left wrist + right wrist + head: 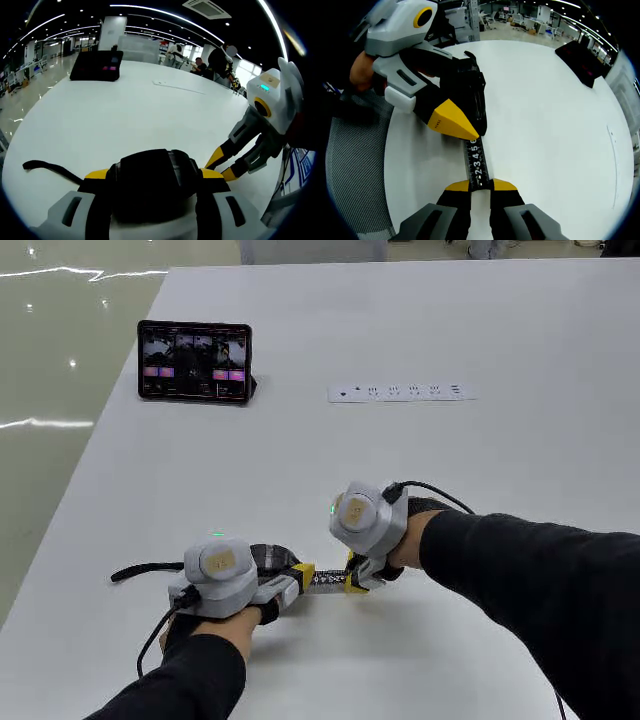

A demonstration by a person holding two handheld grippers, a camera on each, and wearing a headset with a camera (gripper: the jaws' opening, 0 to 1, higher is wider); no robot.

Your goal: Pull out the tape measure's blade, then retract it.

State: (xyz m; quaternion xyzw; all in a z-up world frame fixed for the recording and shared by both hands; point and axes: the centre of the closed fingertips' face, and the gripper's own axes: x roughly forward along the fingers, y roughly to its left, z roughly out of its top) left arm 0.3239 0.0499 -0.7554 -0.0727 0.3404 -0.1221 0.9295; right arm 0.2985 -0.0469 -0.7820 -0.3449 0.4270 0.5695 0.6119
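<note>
Holding the black tape measure case (472, 95) clamped in the left gripper (156, 175); pinching the blade (476, 162), drawn a short way out of the case, with the right gripper (481, 186), jaws together on it. Could lose the blade if that pinch slackens, letting it snap back into the case; could twist the case loose by pulling off-line. Cannot make out the blade's end hook, buried between the jaws, nor any lock on the case.

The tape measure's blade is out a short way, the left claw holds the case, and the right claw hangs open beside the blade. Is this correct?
Not quite. The right claw is not open beside the blade: the right gripper view shows it shut on the blade's end. The rest stands: the blade is out a short way, and the left claw holds the case.
</note>
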